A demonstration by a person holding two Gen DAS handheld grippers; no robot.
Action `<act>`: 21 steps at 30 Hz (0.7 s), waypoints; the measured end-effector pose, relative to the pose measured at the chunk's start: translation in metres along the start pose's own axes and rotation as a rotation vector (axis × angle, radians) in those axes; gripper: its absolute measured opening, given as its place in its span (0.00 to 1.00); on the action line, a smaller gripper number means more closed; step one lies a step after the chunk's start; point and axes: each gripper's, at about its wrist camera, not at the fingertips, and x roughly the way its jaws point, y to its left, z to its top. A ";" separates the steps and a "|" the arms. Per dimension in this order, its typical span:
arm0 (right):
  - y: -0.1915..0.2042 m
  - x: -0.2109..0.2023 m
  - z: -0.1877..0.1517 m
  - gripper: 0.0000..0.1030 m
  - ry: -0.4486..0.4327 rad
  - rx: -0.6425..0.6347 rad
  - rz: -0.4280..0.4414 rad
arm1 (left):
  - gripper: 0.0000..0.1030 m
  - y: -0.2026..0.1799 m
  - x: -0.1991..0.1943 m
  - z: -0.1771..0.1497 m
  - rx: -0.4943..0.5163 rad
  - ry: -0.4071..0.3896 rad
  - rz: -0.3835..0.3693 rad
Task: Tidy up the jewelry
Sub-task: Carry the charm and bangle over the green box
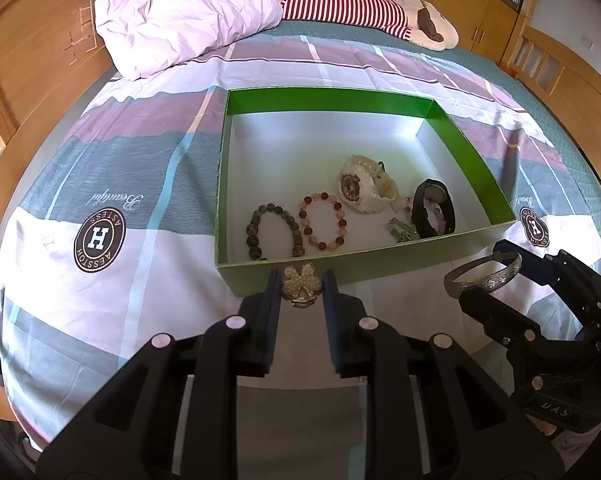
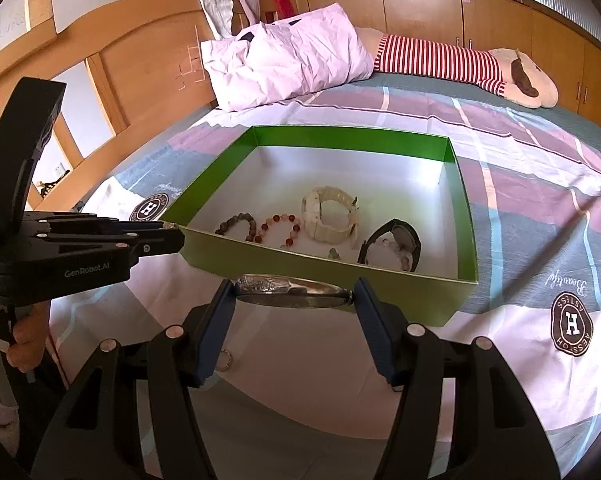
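Note:
A green box (image 1: 284,276) (image 2: 204,196) with a white floor lies on the bed. Inside it are a dark bead bracelet (image 1: 256,228) (image 2: 236,222), a pink bead bracelet (image 1: 323,220) (image 2: 278,226), a cream watch (image 1: 364,190) (image 2: 332,216), a black watch (image 1: 436,208) (image 2: 392,244) and a small green trinket (image 1: 400,230). My left gripper (image 1: 301,280) is shut on a pearl flower brooch (image 1: 302,284), just before the box's near wall. My right gripper (image 2: 294,290) (image 1: 500,264) is shut on a silver bangle (image 2: 288,290) (image 1: 484,276), held beside the box's near right corner.
The bed carries a patchwork sheet (image 1: 100,184), a crumpled pink pillow (image 1: 188,20) (image 2: 284,56) and a striped plush toy (image 1: 364,8) (image 2: 460,64) at the far end. A small ring (image 2: 224,360) lies on the sheet under my right gripper. Wooden bed frame and cupboards surround the bed.

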 end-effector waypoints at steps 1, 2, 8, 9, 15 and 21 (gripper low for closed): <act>0.000 0.000 0.000 0.60 -0.002 0.000 0.000 | 0.20 0.000 0.000 0.000 0.000 0.000 0.001; 0.000 -0.001 0.000 0.60 -0.002 0.000 0.001 | 0.20 0.000 0.000 0.000 0.000 0.000 0.001; 0.000 -0.001 0.001 0.60 -0.006 0.004 -0.004 | 0.20 -0.001 0.000 0.000 -0.004 -0.002 -0.001; -0.001 -0.004 0.004 0.60 -0.016 0.002 -0.007 | 0.20 0.000 -0.001 0.001 -0.004 -0.005 -0.003; -0.012 -0.014 0.031 0.60 -0.080 0.010 -0.044 | 0.20 0.001 -0.010 0.037 -0.024 -0.094 -0.023; -0.041 0.011 0.040 0.60 -0.042 0.083 -0.095 | 0.20 -0.001 0.027 0.058 -0.033 -0.046 -0.024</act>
